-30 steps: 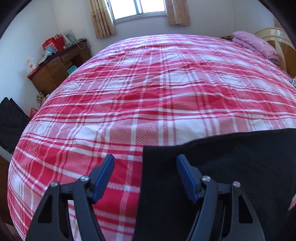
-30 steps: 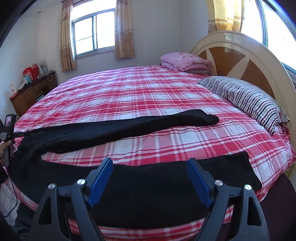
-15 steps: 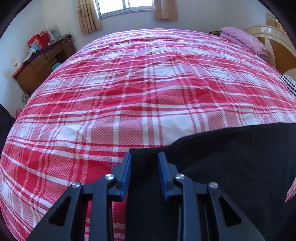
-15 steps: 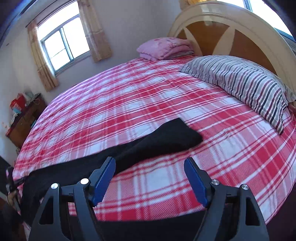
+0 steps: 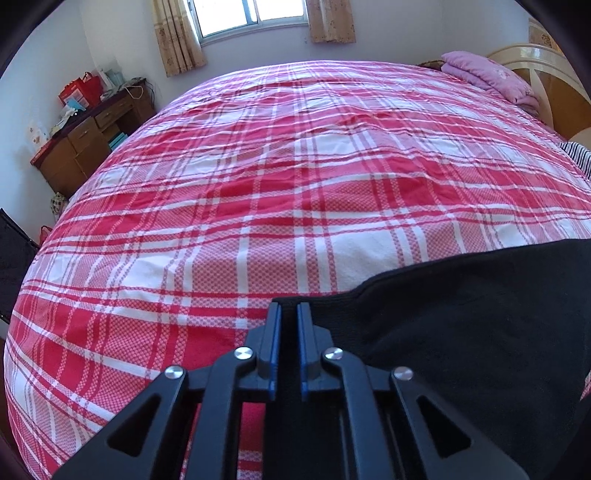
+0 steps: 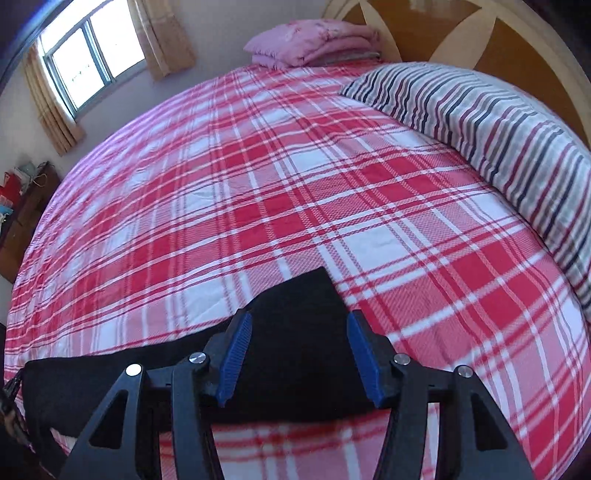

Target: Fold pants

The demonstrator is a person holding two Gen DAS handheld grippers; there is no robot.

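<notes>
Black pants (image 5: 461, 332) lie on the red and white plaid bed (image 5: 295, 184). In the left wrist view the left gripper (image 5: 289, 308) is shut on the pants' corner at the near edge, with black cloth pinched between the blue pads. In the right wrist view one pant leg (image 6: 299, 332) ends in a squared hem pointing up the bed. The right gripper (image 6: 299, 325) hangs over that leg end, its jaws closing, cloth between them but the pads (image 6: 236, 354) apart from it.
A striped pillow (image 6: 498, 140) lies along the wooden headboard (image 6: 480, 37) at the right. Folded pink bedding (image 6: 310, 40) sits at the bed's far end. A wooden dresser (image 5: 88, 136) with clutter stands by the left wall under a curtained window (image 5: 251, 14).
The left gripper closed from wide open onto the pants' corner. The right gripper travelled right along the bed to the leg's end and its jaws narrowed.
</notes>
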